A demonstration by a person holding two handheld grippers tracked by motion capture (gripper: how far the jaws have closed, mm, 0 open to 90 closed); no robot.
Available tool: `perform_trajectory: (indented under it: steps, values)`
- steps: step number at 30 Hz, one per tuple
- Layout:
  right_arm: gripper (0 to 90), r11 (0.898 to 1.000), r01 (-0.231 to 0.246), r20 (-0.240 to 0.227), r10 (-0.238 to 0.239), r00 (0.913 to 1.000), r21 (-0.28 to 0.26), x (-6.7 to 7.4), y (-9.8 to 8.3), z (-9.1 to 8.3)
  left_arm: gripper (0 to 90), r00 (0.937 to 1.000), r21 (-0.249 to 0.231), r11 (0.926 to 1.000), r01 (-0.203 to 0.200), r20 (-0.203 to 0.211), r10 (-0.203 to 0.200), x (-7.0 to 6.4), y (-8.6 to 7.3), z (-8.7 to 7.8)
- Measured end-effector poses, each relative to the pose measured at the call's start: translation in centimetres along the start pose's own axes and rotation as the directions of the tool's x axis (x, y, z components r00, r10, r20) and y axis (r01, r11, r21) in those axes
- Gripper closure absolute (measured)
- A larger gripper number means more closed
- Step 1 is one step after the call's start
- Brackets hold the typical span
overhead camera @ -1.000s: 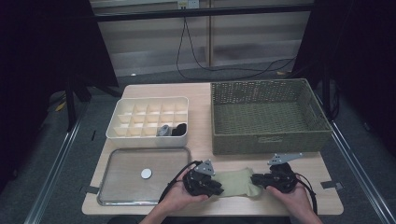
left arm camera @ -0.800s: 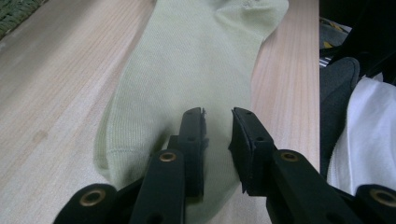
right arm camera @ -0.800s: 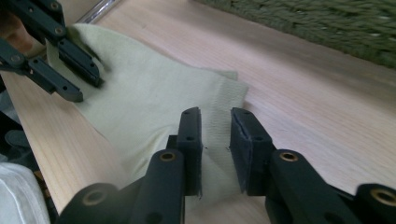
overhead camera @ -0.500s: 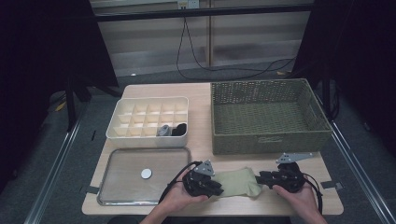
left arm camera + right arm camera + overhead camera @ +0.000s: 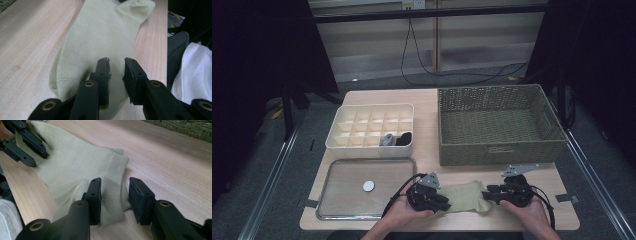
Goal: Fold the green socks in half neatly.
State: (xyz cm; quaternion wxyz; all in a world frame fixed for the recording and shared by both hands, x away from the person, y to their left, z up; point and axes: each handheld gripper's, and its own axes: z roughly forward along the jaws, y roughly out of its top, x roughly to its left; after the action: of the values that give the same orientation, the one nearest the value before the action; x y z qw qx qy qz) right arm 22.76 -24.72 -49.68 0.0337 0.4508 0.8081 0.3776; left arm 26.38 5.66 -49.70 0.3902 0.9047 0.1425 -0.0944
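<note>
Two containers, wicker basket (image 5: 499, 131) and divided box (image 5: 371, 129), stand beyond the sock (image 5: 466, 195)

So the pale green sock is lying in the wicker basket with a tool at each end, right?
Not quite. The pale green sock lies on the wooden table in front of the wicker basket, as the high view shows. A tool is at each end.

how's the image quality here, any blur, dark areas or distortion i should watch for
High view: surroundings fall to near black while the wooden table is evenly lit, though soft in detail; the metal tray shows a dull sheen. Left gripper view: the pale green sock is sharp, the black jaws nearest the lens slightly soft. Right gripper view: the wicker basket at the top edge is out of focus.
</note>
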Motion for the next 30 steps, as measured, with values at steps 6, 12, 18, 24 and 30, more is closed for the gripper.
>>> perform_trajectory:
  steps: [6, 12, 18, 24, 30]
  values:
    - [79.3, 0.999, 0.03, 0.002, -0.03, 0.9996, 0.013, 0.4, 0.0, 0.2, 73.2, 0.9999, 0.009, 1.0, 0.0, -0.011, 0.0, -0.1, 0.1, 0.0]
    - [83.1, 1.0, -0.001, -0.019, 0.001, 0.9998, 0.013, 0.3, 0.1, 0.3, 74.2, 0.9995, 0.003, 0.9999, -0.014, -0.03, 0.014, 0.0, 1.5, 0.1]
    - [83.6, 0.999, -0.031, -0.049, 0.03, 0.9984, -0.011, 0.3, 0.3, 0.1, 75.9, 0.9997, -0.047, 0.9988, -0.017, -0.018, 0.017, 0.4, 2.7, 0.4]
    - [83.7, 0.998, -0.046, -0.065, 0.043, 0.9969, -0.048, 0.3, 0.5, -0.7, 75.4, 0.9993, -0.014, 0.9994, -0.03, -0.023, 0.03, 0.6, 3.7, 1.7]
    - [83.7, 0.997, -0.05, -0.085, 0.044, 0.9954, -0.065, 0.4, 0.7, -1.1, 75.6, 0.9992, 0.001, 0.9995, -0.03, -0.027, 0.03, 0.6, 3.5, 2.6]
